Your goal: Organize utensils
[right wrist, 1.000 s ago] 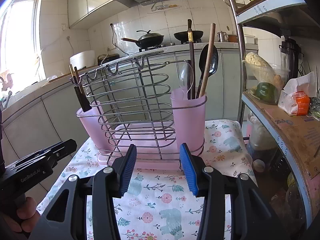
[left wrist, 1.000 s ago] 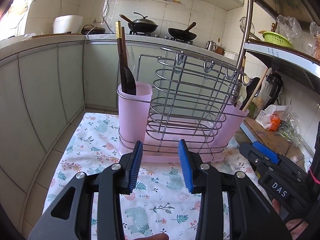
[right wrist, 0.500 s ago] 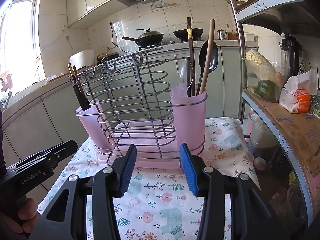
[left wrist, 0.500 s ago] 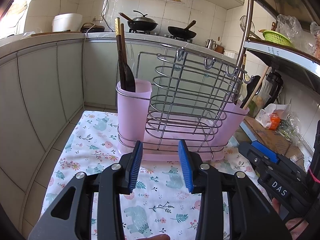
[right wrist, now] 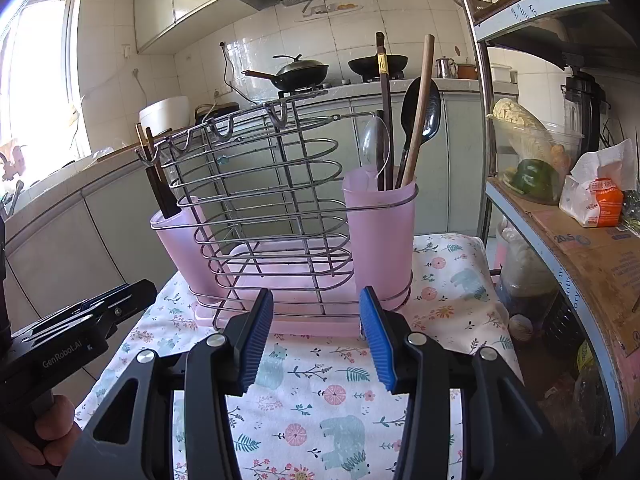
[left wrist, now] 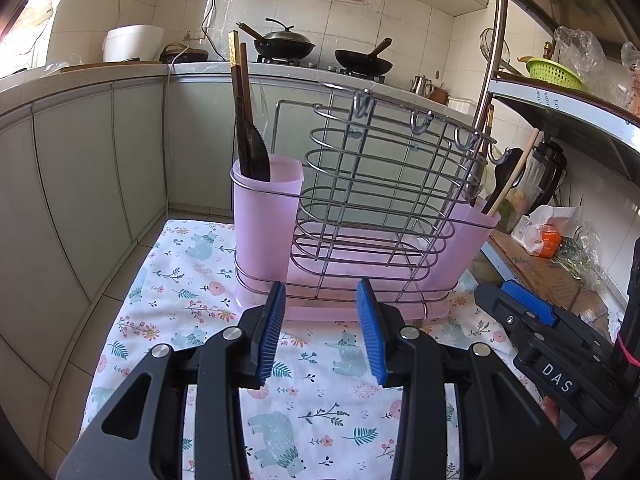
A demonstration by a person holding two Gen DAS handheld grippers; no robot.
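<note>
A wire utensil rack [left wrist: 376, 184] [right wrist: 264, 200] with a pink cup at each end stands on a floral cloth. The left pink cup [left wrist: 266, 216] [right wrist: 178, 240] holds a dark serrated knife [left wrist: 254, 148] and chopsticks. The right pink cup [right wrist: 380, 232] [left wrist: 466, 240] holds a black spoon [right wrist: 422, 110], a clear spoon [right wrist: 374, 146], a wooden handle and dark chopsticks. My left gripper [left wrist: 322, 336] is open just short of the rack's base, with nothing between its pads. My right gripper [right wrist: 316, 340] is open too, likewise with nothing in it, in front of the right cup.
The floral cloth [left wrist: 304, 408] covers a small table. A metal shelf unit [right wrist: 560, 216] with a cardboard box, tissue pack and vegetables stands at the right. Grey-green kitchen cabinets [left wrist: 80, 184] run along the left and back, with woks on the stove.
</note>
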